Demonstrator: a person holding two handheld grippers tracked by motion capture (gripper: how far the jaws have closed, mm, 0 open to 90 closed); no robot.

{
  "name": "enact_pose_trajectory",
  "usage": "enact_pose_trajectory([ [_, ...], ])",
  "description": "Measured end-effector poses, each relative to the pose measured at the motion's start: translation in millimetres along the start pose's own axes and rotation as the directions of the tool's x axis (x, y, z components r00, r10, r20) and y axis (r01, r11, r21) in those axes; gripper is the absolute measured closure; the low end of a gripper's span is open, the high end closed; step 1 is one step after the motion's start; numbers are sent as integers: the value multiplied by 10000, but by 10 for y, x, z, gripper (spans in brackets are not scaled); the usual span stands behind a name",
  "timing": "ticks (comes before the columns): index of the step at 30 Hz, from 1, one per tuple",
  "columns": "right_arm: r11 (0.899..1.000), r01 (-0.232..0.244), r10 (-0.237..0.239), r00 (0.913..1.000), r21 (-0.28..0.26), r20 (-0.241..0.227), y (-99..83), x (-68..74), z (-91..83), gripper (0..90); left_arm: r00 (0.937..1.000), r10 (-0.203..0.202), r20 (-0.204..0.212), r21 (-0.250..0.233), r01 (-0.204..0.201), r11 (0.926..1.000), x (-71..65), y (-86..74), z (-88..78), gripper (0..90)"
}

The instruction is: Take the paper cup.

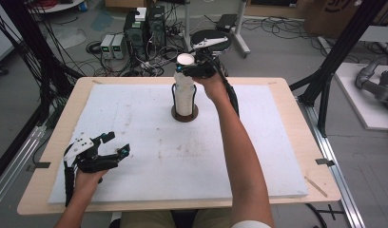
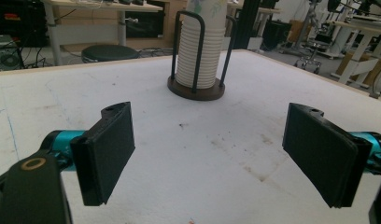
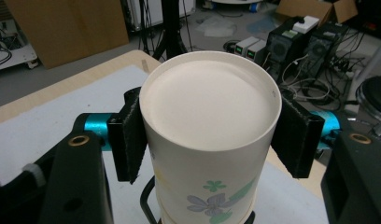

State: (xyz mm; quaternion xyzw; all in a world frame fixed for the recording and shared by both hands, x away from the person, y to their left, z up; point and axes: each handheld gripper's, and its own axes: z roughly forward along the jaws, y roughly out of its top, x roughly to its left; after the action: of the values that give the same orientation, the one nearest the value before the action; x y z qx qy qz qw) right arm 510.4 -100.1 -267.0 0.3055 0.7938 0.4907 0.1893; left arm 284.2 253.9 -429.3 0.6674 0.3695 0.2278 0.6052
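Note:
A stack of upside-down white paper cups (image 1: 184, 95) stands in a black wire holder with a round brown base (image 1: 185, 114) at the far middle of the table. My right gripper (image 1: 194, 70) reaches in from the right. Its pads press both sides of the top cup (image 3: 209, 107), which has a flower print and sits higher than the rest. My left gripper (image 1: 117, 142) hovers open near the front left corner. It has nothing between its pads (image 2: 109, 149) and faces the cup stack (image 2: 198, 56) farther off.
A white foam mat (image 1: 149, 142) covers most of the wooden table (image 1: 306, 142). Beyond the far edge are computer boxes (image 1: 144, 28), cables and a black stool (image 1: 211, 40) on the floor. Black frame posts (image 1: 334, 61) rise at the right.

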Motion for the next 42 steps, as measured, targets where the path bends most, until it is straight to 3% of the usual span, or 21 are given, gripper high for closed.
enact_pose_trajectory([
  [7, 9967, 326, -313, 9993, -745, 180, 137, 10, -365, 359, 9995, -124, 291, -105, 127, 9999, -9, -5, 5, 166],
  [13, 9951, 430, -428, 9991, -886, 45, 76, -30, -737, 363, 9981, -192, 579, -232, 206, 9995, -23, -6, 17, 162],
  [14, 9951, 430, -428, 9991, -886, 45, 76, -30, -737, 363, 9976, -182, 674, -244, 199, 9995, -27, -2, 18, 162],
  [15, 9951, 486, -486, 9988, -860, 15, -1, -39, -847, 364, 9973, -136, 717, -284, 157, 9995, -38, 2, 22, 157],
  [22, 9954, 583, -608, 9976, -756, -316, -300, -18, -1172, 367, 9952, 68, 971, -156, -53, 9999, -69, -5, 58, 157],
  [25, 9942, 858, -902, 9936, -655, -681, -533, 40, -1339, 367, 9932, 164, 1156, -144, -149, 9998, -87, -1, 68, 157],
  [27, 9942, 913, -958, 9920, -572, -824, -600, 57, -1368, 367, 9901, 425, 1340, -144, -410, 9991, -95, 2, 68, 157],
  [28, 9935, 1002, -1056, 9881, -533, -1115, -742, 91, -1414, 367, 9884, 588, 1398, -186, -568, 9982, -100, 2, 67, 157],
  [30, 9940, 1030, -1069, 9866, -376, -1233, -808, 111, -1432, 367, 9866, 737, 1454, -186, -717, 9973, -111, -1, 65, 157],
  [31, 9928, 1147, -1186, 9824, -345, -1441, -944, 154, -1466, 367, 9864, 742, 1469, -159, -727, 9972, -117, -6, 67, 157],
  [32, 9928, 1147, -1186, 9824, -345, -1441, -944, 154, -1466, 367, 9863, 730, 1479, -93, -724, 9973, -122, -11, 69, 157],
  [33, 9918, 1182, -1247, 9784, -486, -1649, -1078, 210, -1500, 366, 9874, 684, 1429, -57, -683, 9977, -128, -15, 72, 157],
  [35, 9925, 1150, -1202, 9780, -404, -1704, -1128, 244, -1517, 366, 9885, 517, 1419, 8, -524, 9986, -141, -18, 74, 157],
  [36, 9909, 1266, -1326, 9756, -455, -1748, -1273, 329, -1545, 366, 9890, 472, 1402, 41, -483, 9988, -146, -16, 73, 156],
  [39, 9910, 1229, -1307, 9736, -527, -1870, -1391, 392, -1550, 366, 9915, 267, 1270, 17, -271, 9996, -165, -7, 66, 154],
  [42, 9944, 980, -1040, 9742, -397, -2001, -1568, 432, -1483, 364, 9923, 178, 1224, -53, -173, 9998, -181, -4, 56, 154],
])
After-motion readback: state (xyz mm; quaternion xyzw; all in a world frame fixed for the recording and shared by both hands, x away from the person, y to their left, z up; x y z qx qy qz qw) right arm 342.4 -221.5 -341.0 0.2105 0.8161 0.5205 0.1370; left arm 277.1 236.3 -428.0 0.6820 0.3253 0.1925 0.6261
